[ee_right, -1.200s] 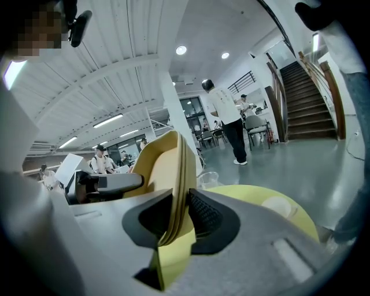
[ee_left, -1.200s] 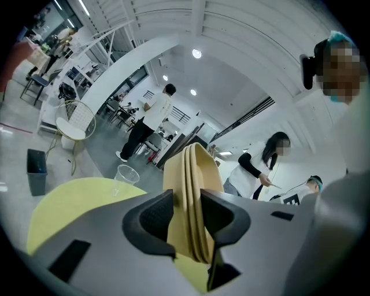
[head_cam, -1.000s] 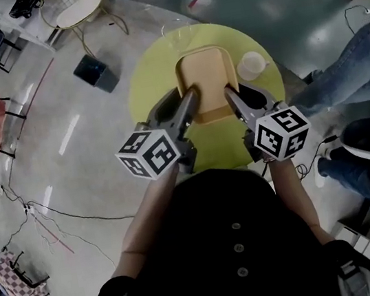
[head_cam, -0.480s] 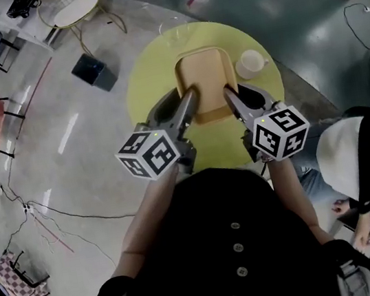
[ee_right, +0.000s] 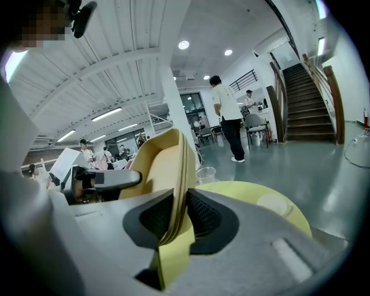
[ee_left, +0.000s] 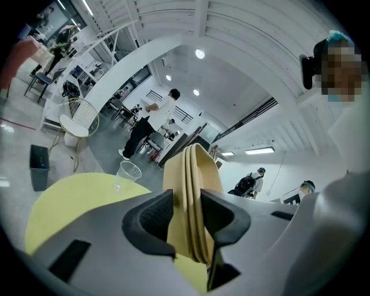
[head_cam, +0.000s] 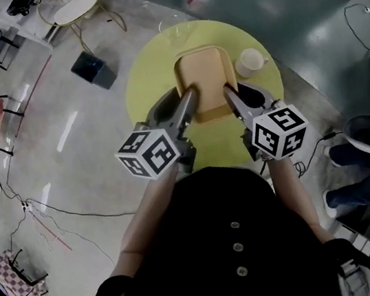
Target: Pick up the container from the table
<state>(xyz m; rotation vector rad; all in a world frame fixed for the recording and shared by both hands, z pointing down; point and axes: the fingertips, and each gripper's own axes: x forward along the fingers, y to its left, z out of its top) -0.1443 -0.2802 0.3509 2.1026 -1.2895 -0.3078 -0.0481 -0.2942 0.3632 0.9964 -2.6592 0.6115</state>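
A tan, shallow rectangular container (head_cam: 207, 77) lies across the middle of the round yellow table (head_cam: 146, 80). My left gripper (head_cam: 191, 96) is shut on the rim at its near left side. My right gripper (head_cam: 230, 92) is shut on the near right side. In the left gripper view the layered rim of the container (ee_left: 193, 173) stands between the black pads of the left gripper (ee_left: 186, 217), which press on it. The right gripper view shows the container (ee_right: 165, 167) pinched the same way in the right gripper (ee_right: 180, 215). Whether the container is off the table I cannot tell.
A white cup (head_cam: 250, 63) stands just right of the container, and a clear plastic cup (head_cam: 177, 35) sits at the table's far edge. On the floor are a dark bin (head_cam: 92, 69), a white chair (head_cam: 76, 8) and cables. A person's legs (head_cam: 361, 185) are at the right.
Both grippers and the container have kept their places. At the right, a person bent over beside the table half a second ago has moved, and only legs show now.
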